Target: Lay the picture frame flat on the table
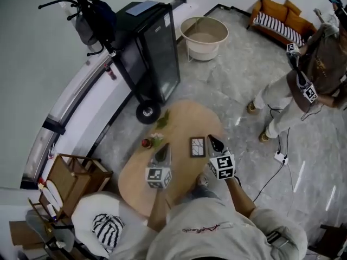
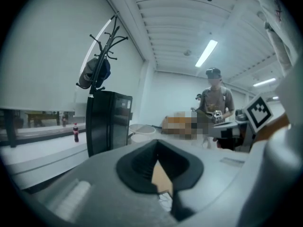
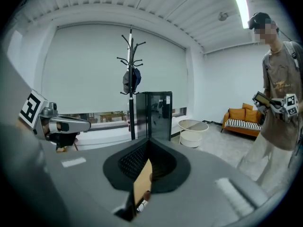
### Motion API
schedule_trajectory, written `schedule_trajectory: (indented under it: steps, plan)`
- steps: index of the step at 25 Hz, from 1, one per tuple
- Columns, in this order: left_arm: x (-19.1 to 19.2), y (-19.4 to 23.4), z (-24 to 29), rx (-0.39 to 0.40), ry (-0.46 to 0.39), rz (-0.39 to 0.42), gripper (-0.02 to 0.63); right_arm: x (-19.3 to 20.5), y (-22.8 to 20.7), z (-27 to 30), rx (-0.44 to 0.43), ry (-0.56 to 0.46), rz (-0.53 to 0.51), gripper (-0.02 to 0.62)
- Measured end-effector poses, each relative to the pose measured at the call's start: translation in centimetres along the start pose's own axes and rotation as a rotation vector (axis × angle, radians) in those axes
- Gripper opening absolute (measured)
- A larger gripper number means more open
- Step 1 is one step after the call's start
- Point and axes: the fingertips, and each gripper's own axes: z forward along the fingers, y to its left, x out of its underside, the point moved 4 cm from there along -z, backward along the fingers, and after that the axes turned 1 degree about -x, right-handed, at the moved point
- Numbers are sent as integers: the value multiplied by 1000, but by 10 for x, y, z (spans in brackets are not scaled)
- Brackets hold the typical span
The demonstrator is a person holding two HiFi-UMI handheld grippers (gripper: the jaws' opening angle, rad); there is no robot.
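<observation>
Picture frame flat on table; left tool, right tool closed, empty, near-level above.

The wooden table has bare room at its 12 o'clock end and along its 5 o'clock edge. Near the middle, three things block the way: a picture frame at 3 o'clock, a small red thing at 9 o'clock and a green leafy bit at 11 o'clock. The gap between frame and red thing is open. Past the table, a black cabinet on wheels stands close at 11 o'clock. The floor at 1 o'clock is free up to a round tub. Another person stands well apart at 2 o'clock.
</observation>
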Motion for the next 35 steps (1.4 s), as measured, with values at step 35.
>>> schedule_trajectory:
  steps: [35]
  plan:
    - [-97, 0, -29, -47, -123, 99, 0, -75, -5, -33, 17, -143, -19, 2]
